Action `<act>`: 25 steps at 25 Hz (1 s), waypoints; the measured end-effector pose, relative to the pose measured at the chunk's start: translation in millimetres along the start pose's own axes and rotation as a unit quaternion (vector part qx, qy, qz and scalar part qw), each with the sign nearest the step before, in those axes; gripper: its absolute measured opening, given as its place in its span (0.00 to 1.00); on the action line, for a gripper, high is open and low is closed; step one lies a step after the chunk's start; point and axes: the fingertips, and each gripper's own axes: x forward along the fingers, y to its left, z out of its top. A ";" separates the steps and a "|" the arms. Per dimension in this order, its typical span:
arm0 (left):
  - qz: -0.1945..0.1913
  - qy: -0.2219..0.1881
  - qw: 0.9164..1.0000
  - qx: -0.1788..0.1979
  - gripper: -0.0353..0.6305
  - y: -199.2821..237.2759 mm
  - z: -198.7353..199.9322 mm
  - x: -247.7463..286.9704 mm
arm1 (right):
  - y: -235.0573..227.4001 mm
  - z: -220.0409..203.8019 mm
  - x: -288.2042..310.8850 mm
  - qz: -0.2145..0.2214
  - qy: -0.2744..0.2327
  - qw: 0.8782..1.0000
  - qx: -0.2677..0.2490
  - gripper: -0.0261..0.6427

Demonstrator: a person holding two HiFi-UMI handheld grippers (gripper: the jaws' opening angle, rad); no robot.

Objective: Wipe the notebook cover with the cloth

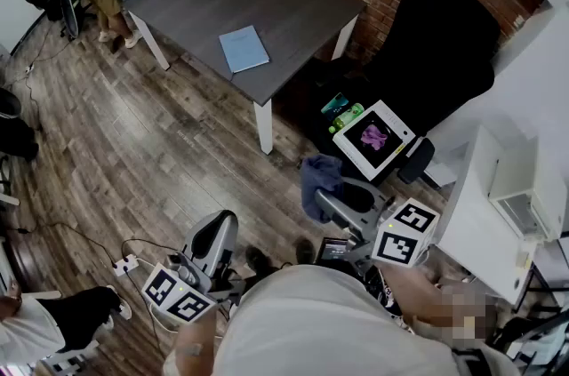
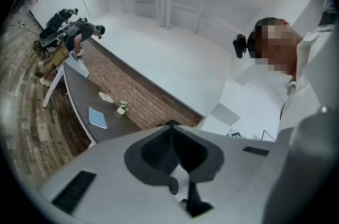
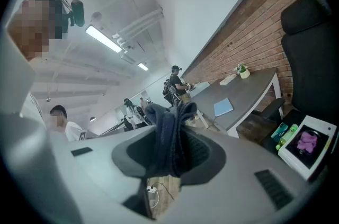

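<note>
Grips a dark blue cloth (image 3: 168, 122) in the right gripper (image 3: 172, 151), jaws clamped on its bunched folds, low over the wood floor (image 1: 160, 161). Holds the left gripper (image 2: 170, 146) with jaws together on nothing. Sees the light blue notebook (image 1: 244, 49) flat on the grey table (image 1: 302, 19), well apart from both grippers. Cannot read any print on its cover: too small.
</note>
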 end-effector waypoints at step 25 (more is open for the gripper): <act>-0.010 0.012 1.000 -0.004 0.06 38.2 18.2 -20.8 | 3.3 3.8 40.0 -0.045 -0.020 0.998 0.032 0.20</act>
